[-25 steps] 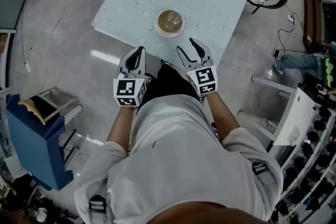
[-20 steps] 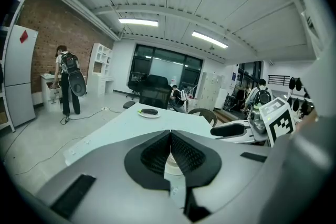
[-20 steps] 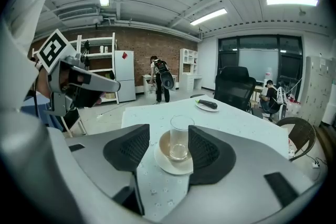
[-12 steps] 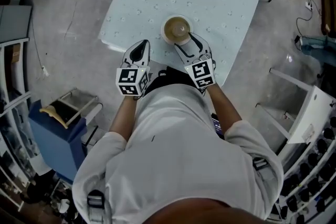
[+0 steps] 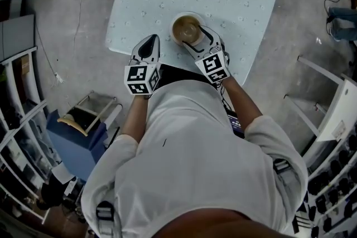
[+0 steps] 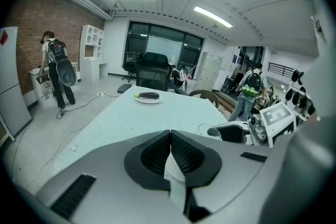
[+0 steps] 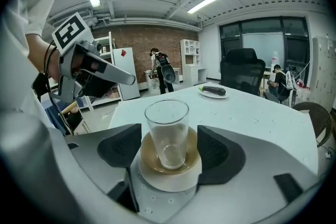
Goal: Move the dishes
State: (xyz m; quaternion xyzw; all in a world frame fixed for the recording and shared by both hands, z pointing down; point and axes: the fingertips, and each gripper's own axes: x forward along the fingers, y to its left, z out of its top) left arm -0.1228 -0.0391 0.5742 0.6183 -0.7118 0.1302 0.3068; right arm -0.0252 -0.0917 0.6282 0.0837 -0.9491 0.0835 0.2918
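If the right gripper (image 7: 168, 152), its jaws just opening wide around the untouched clear glass cup (image 7: 167, 131) on its round brown saucer (image 7: 170, 180), bumps the cup, it could tip over. The left gripper (image 6: 170, 136) is closed tight and empty.

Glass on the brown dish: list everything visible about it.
The glass is a clear, empty tumbler, slightly tapered, standing upright at the middle of a brown dish with a white rim on the pale table. It stands between the jaws of the right gripper, which have just been opening; neither pad touches it.
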